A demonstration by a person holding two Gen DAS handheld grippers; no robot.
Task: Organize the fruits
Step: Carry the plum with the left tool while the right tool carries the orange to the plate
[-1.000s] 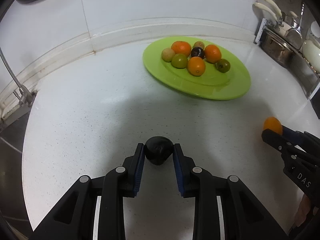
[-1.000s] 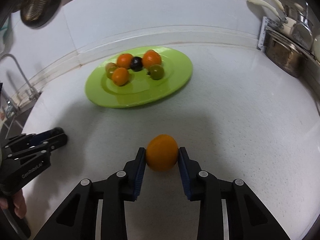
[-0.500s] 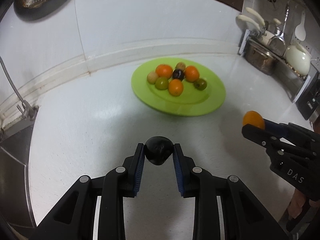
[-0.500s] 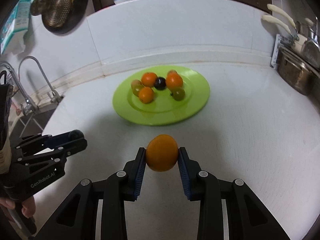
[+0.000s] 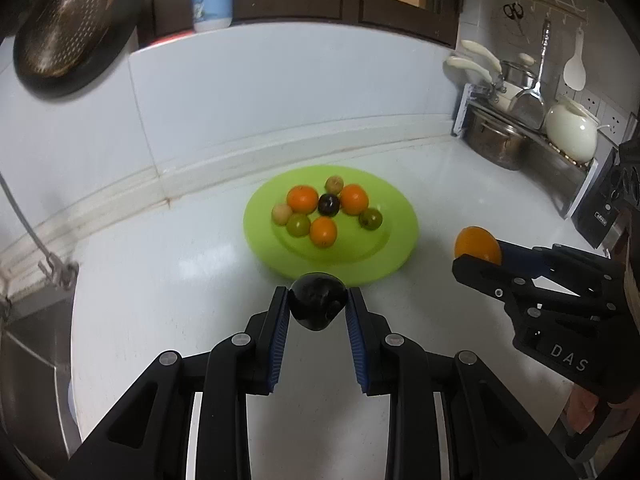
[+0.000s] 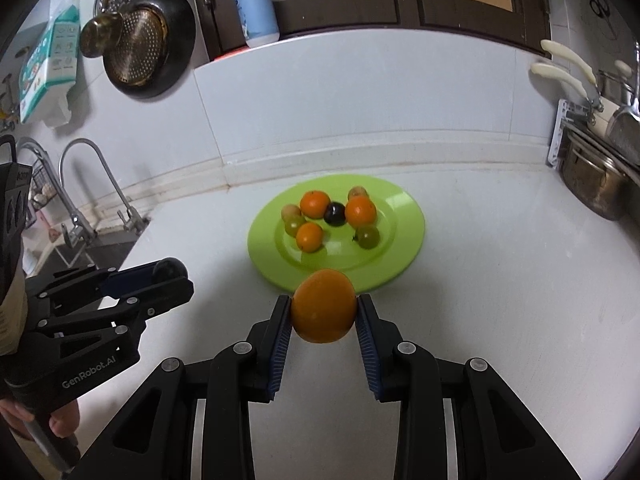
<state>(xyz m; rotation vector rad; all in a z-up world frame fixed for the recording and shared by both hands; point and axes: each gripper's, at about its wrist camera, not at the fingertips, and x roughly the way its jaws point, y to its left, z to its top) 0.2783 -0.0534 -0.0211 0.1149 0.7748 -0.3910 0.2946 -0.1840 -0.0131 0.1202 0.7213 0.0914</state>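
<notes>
My left gripper (image 5: 318, 312) is shut on a dark plum (image 5: 318, 306) and holds it above the white counter, short of the green plate (image 5: 396, 216). My right gripper (image 6: 323, 316) is shut on an orange (image 6: 323, 305), also held up in front of the plate (image 6: 408, 216). The plate holds several small fruits: oranges, green ones and a dark plum (image 5: 329, 204). The right gripper with its orange (image 5: 477, 244) shows at the right of the left wrist view. The left gripper (image 6: 176, 276) shows at the left of the right wrist view.
A sink and tap (image 6: 86, 184) lie to the left. A rack with steel pots (image 5: 496, 140) and a white kettle (image 5: 570, 132) stands at the right. A dark appliance (image 5: 600, 208) sits near the right edge. The tiled wall runs behind the plate.
Both grippers have lifted and pulled back with their fruits; the plate now looks smaller and farther off, and more of the wall and cupboards shows.
</notes>
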